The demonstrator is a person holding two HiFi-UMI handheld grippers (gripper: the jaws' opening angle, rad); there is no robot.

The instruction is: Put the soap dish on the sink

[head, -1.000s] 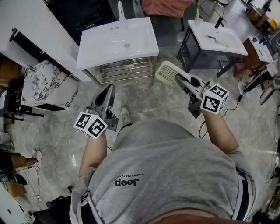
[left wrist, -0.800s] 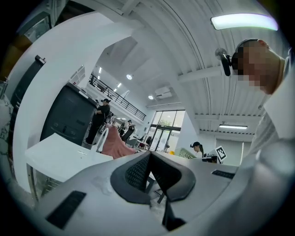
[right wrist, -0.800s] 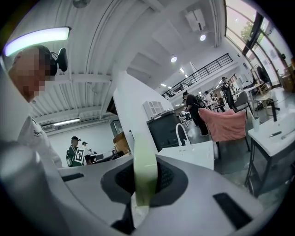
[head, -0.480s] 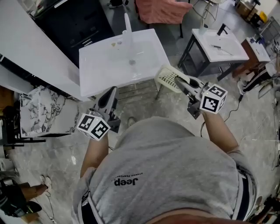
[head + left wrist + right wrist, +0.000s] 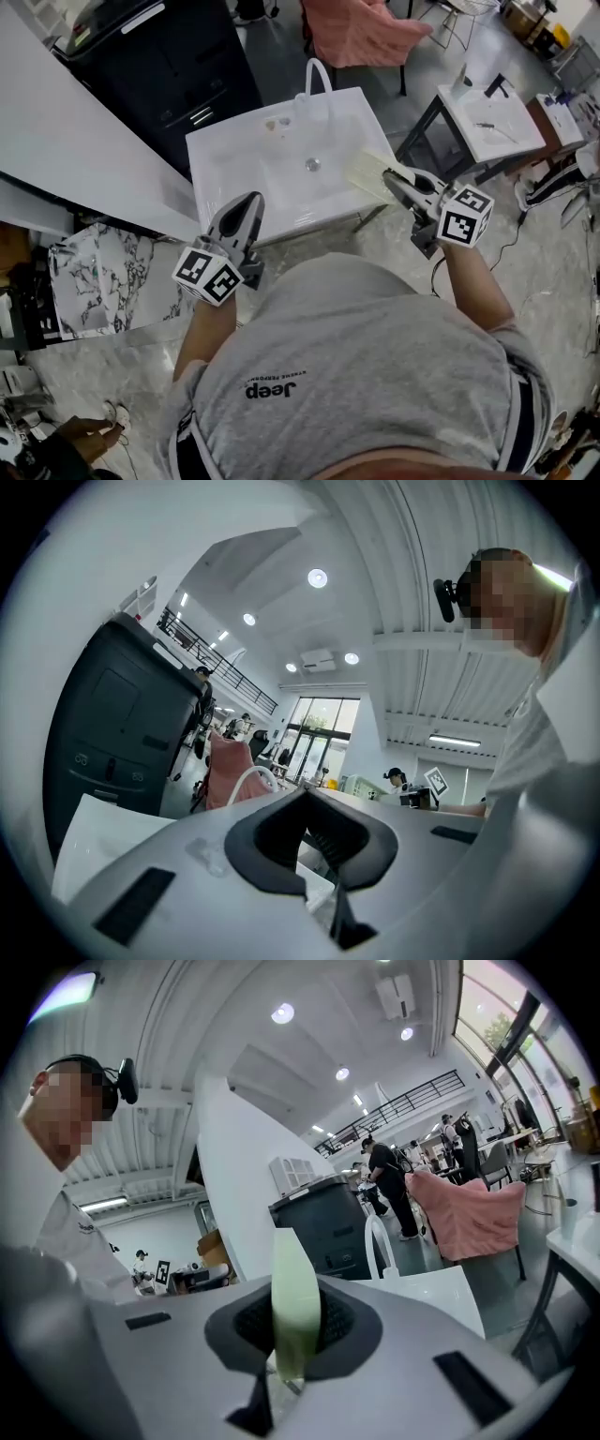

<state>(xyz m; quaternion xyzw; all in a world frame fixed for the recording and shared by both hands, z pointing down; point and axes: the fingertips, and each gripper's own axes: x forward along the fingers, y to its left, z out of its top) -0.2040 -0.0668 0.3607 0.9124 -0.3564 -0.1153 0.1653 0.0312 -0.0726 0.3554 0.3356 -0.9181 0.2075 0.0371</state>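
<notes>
right gripper (image 5: 392,179): jaws nearly closed, clamped on soap dish (image 5: 366,172)
soap dish: at the sink's (image 5: 244,159) 3 o'clock edge
left gripper (image 5: 246,202): jaws together, empty

Soap dish (image 5: 367,172) above sink (image 5: 246,161) right edge; faucet (image 5: 308,80) at sink's far side

Black cabinet (image 5: 169,66) at top left, pink-draped chair (image 5: 361,28) just right of it. Small white black-legged basin (image 5: 492,122) far right. Marble slab (image 5: 89,277) at left, grey veined floor (image 5: 553,309) underneath.
</notes>
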